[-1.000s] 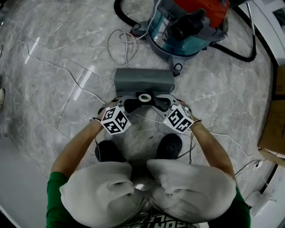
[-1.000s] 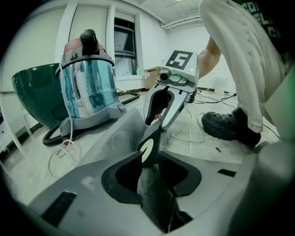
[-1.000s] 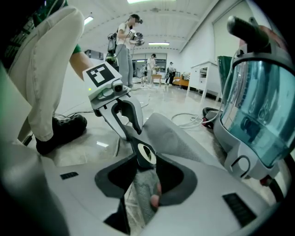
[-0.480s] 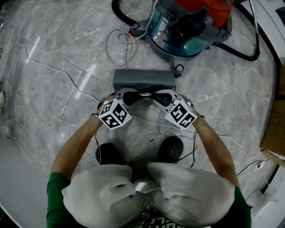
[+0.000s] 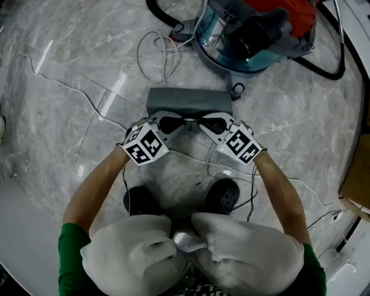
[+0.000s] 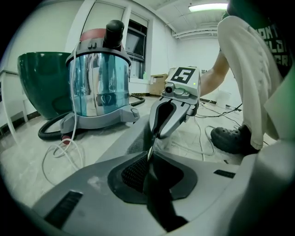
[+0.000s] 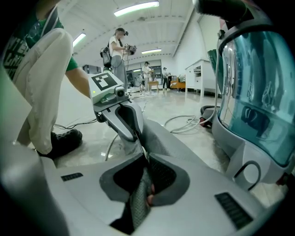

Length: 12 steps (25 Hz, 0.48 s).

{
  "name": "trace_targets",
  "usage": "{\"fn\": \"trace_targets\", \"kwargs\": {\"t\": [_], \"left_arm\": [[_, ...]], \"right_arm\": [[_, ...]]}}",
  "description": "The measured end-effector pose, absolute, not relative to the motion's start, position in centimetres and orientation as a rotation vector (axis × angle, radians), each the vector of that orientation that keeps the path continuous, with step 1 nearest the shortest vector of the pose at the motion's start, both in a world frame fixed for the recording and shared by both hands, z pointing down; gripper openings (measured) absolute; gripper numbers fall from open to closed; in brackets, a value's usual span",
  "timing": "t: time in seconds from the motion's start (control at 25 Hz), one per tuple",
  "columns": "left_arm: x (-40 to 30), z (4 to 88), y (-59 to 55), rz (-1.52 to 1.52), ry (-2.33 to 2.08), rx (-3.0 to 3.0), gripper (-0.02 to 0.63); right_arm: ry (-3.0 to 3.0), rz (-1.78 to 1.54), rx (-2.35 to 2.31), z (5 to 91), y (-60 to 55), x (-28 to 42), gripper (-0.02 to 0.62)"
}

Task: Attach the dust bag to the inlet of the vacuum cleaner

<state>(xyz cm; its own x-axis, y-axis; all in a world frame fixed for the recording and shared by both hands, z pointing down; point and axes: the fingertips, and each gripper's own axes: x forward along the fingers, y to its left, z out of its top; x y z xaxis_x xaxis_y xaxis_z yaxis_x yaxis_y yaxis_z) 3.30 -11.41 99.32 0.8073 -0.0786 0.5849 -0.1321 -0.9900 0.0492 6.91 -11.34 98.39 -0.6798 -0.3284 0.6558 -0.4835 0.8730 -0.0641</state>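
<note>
The grey dust bag [image 5: 188, 102] lies on the marble floor in front of the vacuum cleaner [image 5: 254, 32], a clear blue drum with a red top. My left gripper [image 5: 171, 123] and right gripper [image 5: 210, 124] face each other at the bag's near edge. Each has just been closing its jaws and is now shut on the bag's collar end. In the left gripper view the left gripper [image 6: 150, 168] pinches a thin plate and mesh fabric, with the right gripper [image 6: 171, 113] opposite. The right gripper view shows the right gripper [image 7: 140, 184] clamped on grey fabric [image 7: 159, 140].
A white cable [image 5: 151, 55] and a black hose [image 5: 165, 16] lie left of the vacuum. Thin wires cross the floor. A cardboard box [image 5: 355, 167] stands at the right edge. The person's shoes [image 5: 222, 193] are just behind the grippers. A big green tub [image 6: 39, 83] stands behind the vacuum.
Both grippers slid a little toward the bag and shut on its collar. The collar's white ring, flat between them before, now shows only as a thin edge.
</note>
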Motion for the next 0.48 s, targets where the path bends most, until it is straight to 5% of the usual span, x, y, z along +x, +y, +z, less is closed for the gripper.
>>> {"fn": "trace_targets", "kwargs": {"t": [0.48], "left_arm": [[3.7, 98.7, -13.1, 0.832, -0.127, 2.849, 0.031]], "right_arm": [[-2.438, 0.393, 0.580, 98.3, -12.9, 7.1, 0.040]]}}
